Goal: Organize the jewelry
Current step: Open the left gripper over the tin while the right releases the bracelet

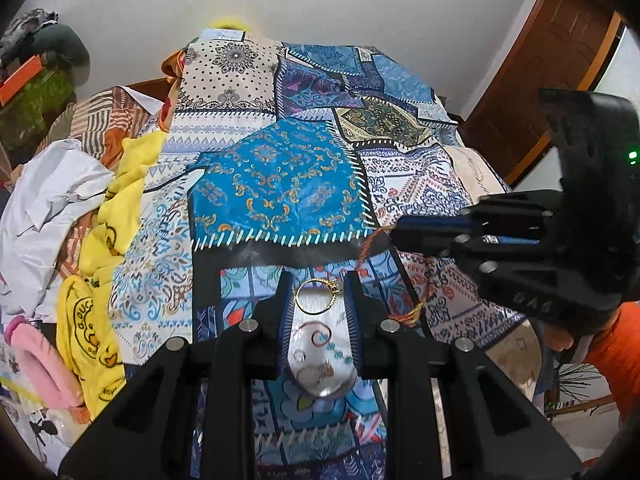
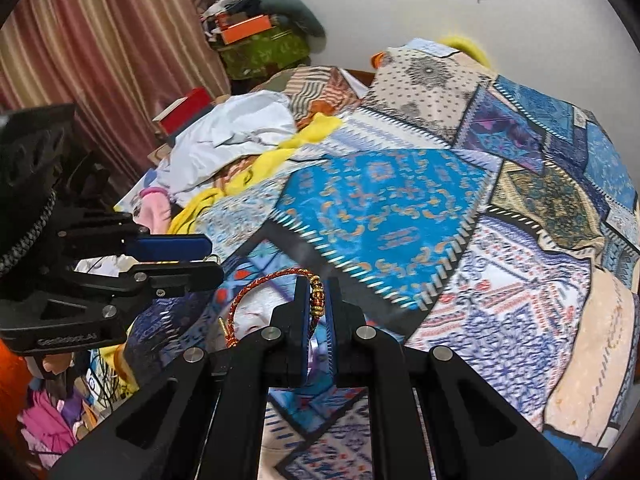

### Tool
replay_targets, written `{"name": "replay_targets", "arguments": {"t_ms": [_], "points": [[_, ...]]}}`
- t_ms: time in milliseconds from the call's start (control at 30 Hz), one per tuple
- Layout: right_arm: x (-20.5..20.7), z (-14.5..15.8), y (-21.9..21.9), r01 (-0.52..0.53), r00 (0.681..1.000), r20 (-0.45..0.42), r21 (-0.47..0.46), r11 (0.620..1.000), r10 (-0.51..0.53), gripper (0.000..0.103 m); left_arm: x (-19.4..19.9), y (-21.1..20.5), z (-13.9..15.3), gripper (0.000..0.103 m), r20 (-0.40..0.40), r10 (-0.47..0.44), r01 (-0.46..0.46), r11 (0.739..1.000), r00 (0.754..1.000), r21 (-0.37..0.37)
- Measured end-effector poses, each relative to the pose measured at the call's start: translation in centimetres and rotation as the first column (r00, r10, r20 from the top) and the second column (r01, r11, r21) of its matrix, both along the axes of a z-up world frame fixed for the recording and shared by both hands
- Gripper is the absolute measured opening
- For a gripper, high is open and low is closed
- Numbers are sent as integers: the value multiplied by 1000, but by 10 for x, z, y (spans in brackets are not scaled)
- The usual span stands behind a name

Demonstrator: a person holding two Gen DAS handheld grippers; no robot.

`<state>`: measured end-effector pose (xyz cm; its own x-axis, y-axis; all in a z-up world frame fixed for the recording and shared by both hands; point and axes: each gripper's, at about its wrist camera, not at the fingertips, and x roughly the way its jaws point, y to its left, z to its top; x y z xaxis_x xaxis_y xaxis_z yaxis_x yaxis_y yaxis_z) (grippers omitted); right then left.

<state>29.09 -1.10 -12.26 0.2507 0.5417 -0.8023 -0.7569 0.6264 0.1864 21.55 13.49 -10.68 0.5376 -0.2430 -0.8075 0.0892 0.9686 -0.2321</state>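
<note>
Red-and-gold braided bracelet w/ gold beads is pinched betw. the right tongs, clenched on its beaded part; the cord loops out to the left of the tongs, above the bed. In the left wrist view the same bracelet hangs from the right tongs over the bedspread.

Left tongs grip a small see-through tray or plate by its sides; exact kind not clear. A gold ring lies at its far end, and a few small bits of jewelry, too small to tell apart, sit nearer the camera. In the right wrist view the left tongs are seen side-on, just left of the bracelet loop.

All above a bed w/ blue patchwork bedspread. On its left edge: yellow cloth, white crumpled cloth, pink item. Wooden door at the right, curtain at the left behind the bed.
</note>
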Motion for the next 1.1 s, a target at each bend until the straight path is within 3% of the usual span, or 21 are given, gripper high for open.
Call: {"name": "replay_targets", "arguments": {"t_ms": [467, 733, 900, 1100], "points": [[-22, -52, 40, -99, 994, -45, -79, 992, 95, 6, -14, -3, -44, 24, -82, -17, 17, 1000, 997, -3], [-16, -58, 37, -93, 993, -87, -110, 990, 84, 10, -7, -13, -60, 24, -101, -30, 33, 999, 994, 35], [-8, -56, 27, -66, 988, -145, -65, 996, 56, 18, -9, -20, -60, 24, -89, -35, 42, 996, 995, 78], [-6, -38, 14, -31, 992, -123, -19, 999, 28, 19, -13, -19, -55, 25, -74, -22, 30, 995, 997, 98]]}}
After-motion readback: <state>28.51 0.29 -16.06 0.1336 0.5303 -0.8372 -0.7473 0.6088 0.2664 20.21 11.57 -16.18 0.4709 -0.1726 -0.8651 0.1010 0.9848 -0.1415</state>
